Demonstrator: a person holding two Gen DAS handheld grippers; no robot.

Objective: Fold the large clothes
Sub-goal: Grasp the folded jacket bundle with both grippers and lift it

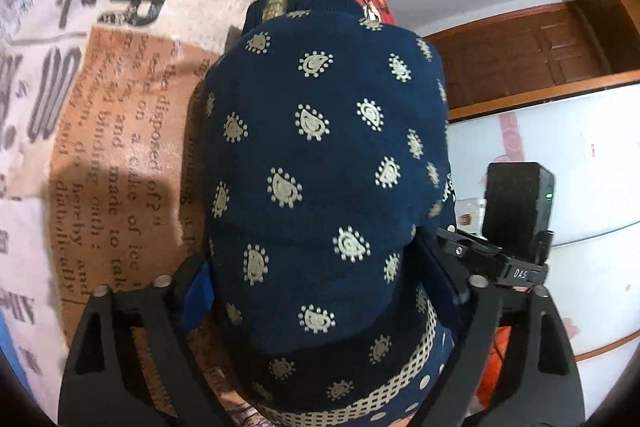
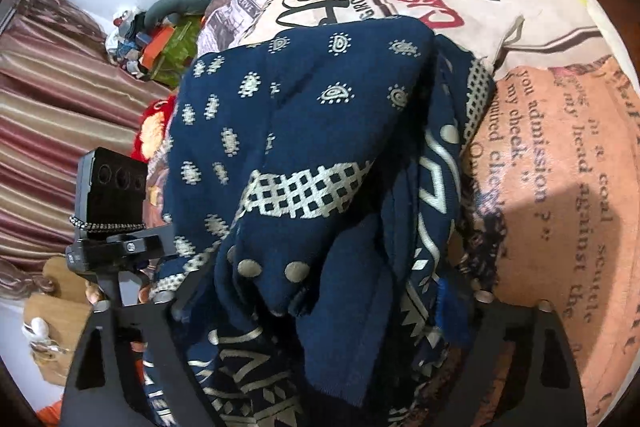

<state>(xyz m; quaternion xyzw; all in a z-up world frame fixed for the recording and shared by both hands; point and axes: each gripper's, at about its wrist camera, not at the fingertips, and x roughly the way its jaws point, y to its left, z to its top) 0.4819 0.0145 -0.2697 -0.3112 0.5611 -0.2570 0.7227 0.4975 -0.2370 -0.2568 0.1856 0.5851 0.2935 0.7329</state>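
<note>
A navy knitted sweater (image 1: 320, 155) with cream paisley dots and a cream checked band lies folded on a printed bedspread (image 1: 108, 115). My left gripper (image 1: 320, 291) is shut on the sweater, with thick folded cloth bulging between its black fingers (image 1: 192, 279). In the right wrist view the sweater (image 2: 304, 131) is bunched in layers, and my right gripper (image 2: 320, 311) is shut on a thick fold of it. The fingertips of both grippers are hidden by cloth.
The bedspread (image 2: 552, 163) carries newspaper-style print and orange patches. A wooden headboard (image 1: 520, 55) and white wall stand to the right in the left view. Striped curtains (image 2: 60, 115) and a pile of toys (image 2: 156, 39) lie beyond the bed edge.
</note>
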